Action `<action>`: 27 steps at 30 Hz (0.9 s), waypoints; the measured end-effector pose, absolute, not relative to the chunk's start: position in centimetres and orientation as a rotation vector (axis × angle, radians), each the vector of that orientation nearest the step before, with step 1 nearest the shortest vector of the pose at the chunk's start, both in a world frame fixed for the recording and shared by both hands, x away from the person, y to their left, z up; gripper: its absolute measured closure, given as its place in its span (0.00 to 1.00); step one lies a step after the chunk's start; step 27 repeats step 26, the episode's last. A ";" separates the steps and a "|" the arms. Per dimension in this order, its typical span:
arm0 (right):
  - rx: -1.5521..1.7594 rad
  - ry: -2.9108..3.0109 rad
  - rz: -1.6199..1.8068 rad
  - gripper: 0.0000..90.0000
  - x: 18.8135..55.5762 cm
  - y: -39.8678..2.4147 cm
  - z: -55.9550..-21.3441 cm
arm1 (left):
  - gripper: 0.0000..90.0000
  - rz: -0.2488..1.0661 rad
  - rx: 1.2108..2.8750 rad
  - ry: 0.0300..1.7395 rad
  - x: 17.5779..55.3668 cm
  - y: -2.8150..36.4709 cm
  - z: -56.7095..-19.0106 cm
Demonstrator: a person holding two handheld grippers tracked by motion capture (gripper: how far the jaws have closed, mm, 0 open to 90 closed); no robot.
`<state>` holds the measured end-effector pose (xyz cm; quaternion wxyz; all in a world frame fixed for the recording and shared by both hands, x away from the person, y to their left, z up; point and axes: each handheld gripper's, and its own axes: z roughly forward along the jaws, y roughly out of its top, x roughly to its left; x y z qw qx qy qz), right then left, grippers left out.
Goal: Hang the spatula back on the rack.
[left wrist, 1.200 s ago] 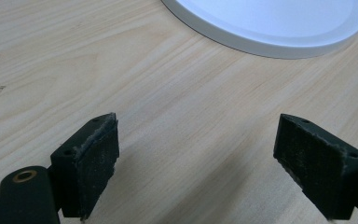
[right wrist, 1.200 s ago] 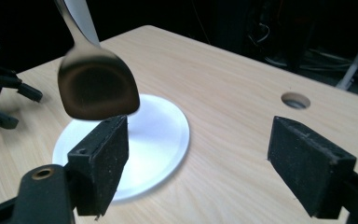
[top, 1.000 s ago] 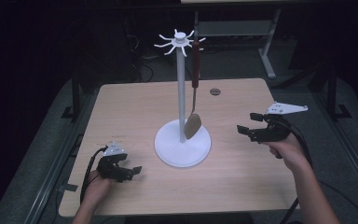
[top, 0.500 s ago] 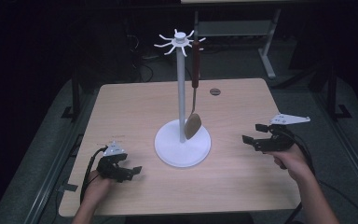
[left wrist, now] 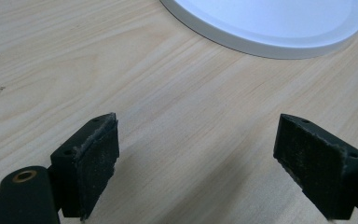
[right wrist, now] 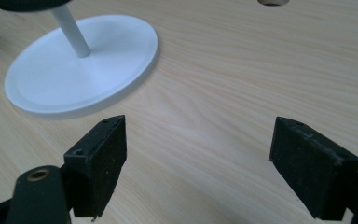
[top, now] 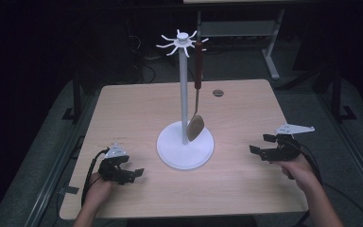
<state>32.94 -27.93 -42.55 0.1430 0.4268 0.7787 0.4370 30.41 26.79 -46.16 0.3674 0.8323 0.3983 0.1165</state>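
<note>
A white stand [top: 185, 142] with a round base, a thin pole and hooks on top rises at the table's middle. From one hook hangs a spatula [top: 196, 124] with a dark brown handle and a tan blade just above the base. My left gripper [top: 133, 174] rests low at the front left, open and empty; the base rim [left wrist: 279, 42] lies ahead of its jaws. My right gripper [top: 263, 144] sits at the front right, open, nothing between the jaws, facing the base [right wrist: 81, 65].
The light wooden table [top: 137, 109] has a small round hole [top: 218, 93] near its back right. Cables trail from both grippers. Dark floor and metal frame legs surround the table.
My right gripper has come down and back toward the front right of the table. The left gripper has stayed in place.
</note>
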 end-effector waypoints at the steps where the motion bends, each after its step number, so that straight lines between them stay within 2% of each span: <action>1: 1.234 2.248 1.252 0.20 32.9 -28.0 -42.7 | 0.15 0.298 2.138 1.025 30.4 26.8 -46.2; 13: 1.233 2.311 1.123 0.19 32.7 -27.2 -44.5 | 0.15 0.305 2.145 1.021 30.5 26.9 -46.2; 27: 1.254 2.309 1.124 0.19 32.7 -27.6 -44.5 | 0.15 0.308 2.147 1.019 30.6 26.9 -46.2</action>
